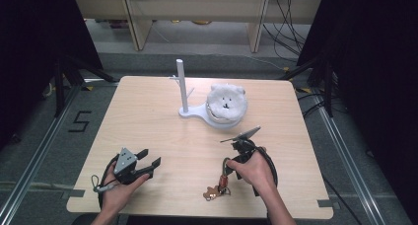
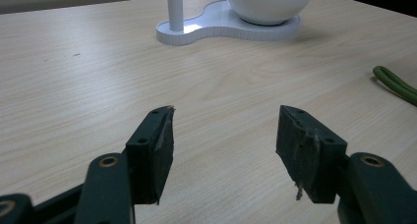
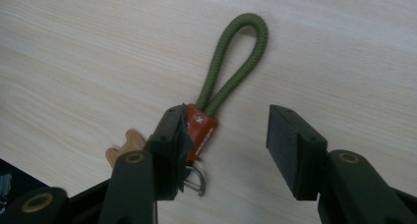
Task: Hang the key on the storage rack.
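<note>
Lying flat on the pale wooden table near its front edge, the green cord loop keychain with an orange clasp, metal ring and small tan charm is seen just below the right gripper, whose jaws are spread wide, one of them touching the clasp and the other apart from it. The left gripper is held low over bare wood, well apart to the left, jaws likewise parted around nothing, while a white stand with an upright post and a round fluffy white toy in its bowl is set farther back
</note>
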